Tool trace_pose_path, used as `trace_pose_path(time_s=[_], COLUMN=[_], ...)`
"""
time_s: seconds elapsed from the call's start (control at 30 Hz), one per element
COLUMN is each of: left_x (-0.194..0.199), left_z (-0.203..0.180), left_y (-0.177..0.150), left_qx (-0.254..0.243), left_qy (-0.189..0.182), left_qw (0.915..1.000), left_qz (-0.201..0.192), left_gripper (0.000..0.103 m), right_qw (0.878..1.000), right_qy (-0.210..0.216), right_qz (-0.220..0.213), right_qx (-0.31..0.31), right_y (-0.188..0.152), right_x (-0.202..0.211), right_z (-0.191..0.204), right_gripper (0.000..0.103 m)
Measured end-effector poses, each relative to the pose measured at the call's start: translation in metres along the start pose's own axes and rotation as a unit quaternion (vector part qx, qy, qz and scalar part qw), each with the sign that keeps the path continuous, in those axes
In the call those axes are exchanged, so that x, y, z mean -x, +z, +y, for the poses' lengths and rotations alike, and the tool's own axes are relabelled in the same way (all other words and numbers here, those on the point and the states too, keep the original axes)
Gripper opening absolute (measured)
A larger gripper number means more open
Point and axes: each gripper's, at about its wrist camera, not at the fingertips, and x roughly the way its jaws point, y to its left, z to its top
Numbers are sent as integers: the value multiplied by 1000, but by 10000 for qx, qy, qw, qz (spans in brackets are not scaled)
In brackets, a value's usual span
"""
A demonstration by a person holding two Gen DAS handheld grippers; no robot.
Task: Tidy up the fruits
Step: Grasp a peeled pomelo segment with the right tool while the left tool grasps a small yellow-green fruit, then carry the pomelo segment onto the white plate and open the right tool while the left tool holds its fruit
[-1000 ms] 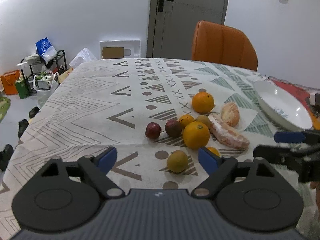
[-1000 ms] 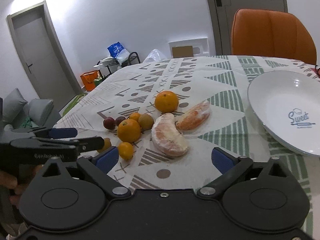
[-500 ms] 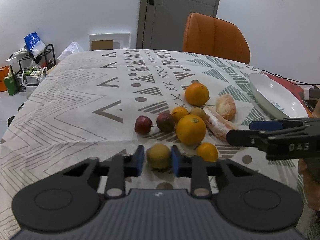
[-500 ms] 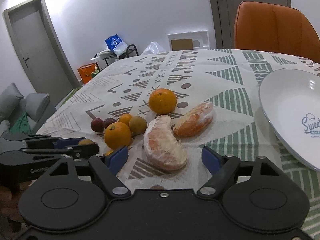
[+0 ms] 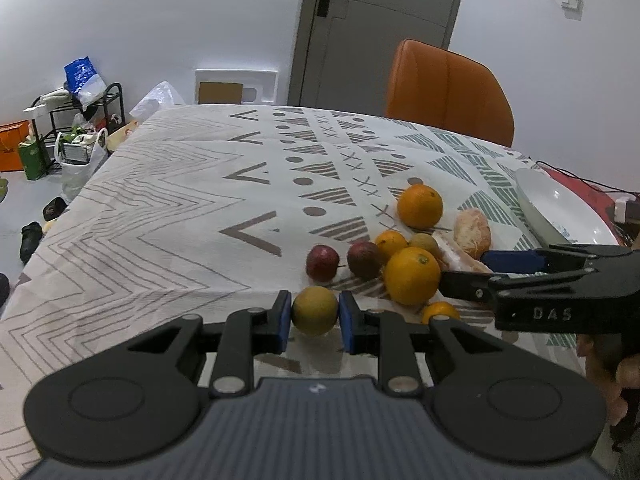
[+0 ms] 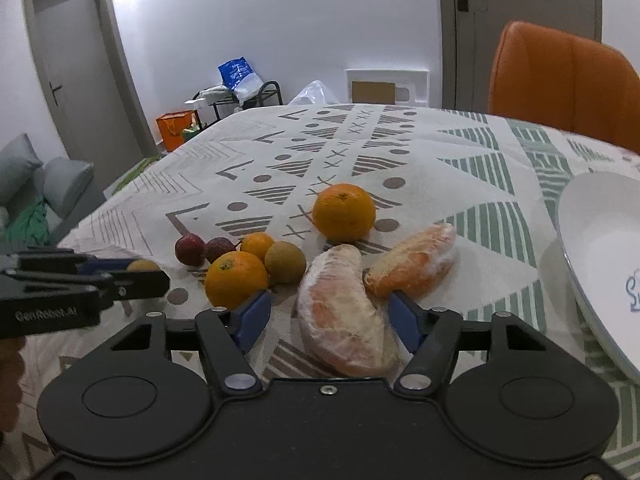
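My left gripper [image 5: 314,320] is shut on a round yellow-green fruit [image 5: 314,311], low over the patterned cloth near the table's front edge. Beyond it lie two dark red fruits [image 5: 322,262], several oranges [image 5: 412,276] and a small tangerine [image 5: 440,312]. My right gripper [image 6: 330,318] is open, its blue fingers on either side of a peeled citrus wedge [image 6: 344,308] that rests on the cloth. A second wedge [image 6: 416,264] lies just right of it, and a large orange [image 6: 344,212] sits behind. The left gripper [image 6: 132,272] shows at the left of the right wrist view.
A white plate [image 6: 592,240] stands at the right of the table [image 5: 180,208]. An orange chair [image 5: 448,88] is at the far side before a grey door. A rack with bags [image 5: 76,108] stands on the floor at left.
My left gripper has shut on the yellow-green fruit. My right gripper has moved forward so its fingers now flank the peeled wedge, and its jaws have narrowed somewhat.
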Motion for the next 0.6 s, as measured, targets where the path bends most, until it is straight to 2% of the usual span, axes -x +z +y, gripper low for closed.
trace_pose_path(time_s=[0.1, 0.13, 0.17, 0.33, 0.6], left_x=[0, 1, 2, 6, 9], left_z=[2, 2, 2, -3, -20], left_y=[-1, -1, -1, 1, 6], left_qx=[50, 57, 50, -15, -188], left_qy=[74, 76, 79, 51, -25], left_qw=[10000, 10000, 10000, 10000, 9998], left_qz=[19, 23, 17, -37, -106], left_gripper=[24, 24, 24, 24, 24], right_qw=[9996, 9992, 9988, 9993, 9993], right_qy=[-146, -235, -284, -52, 43], right_qz=[-52, -65, -78, -131, -326], right_qx=[247, 320, 379, 358, 194], right_y=[-3, -4, -4, -9, -12], right_x=[-1, 0, 1, 13, 31], right_z=[7, 8, 8, 4, -5], right_gripper=[56, 47, 43, 38, 38])
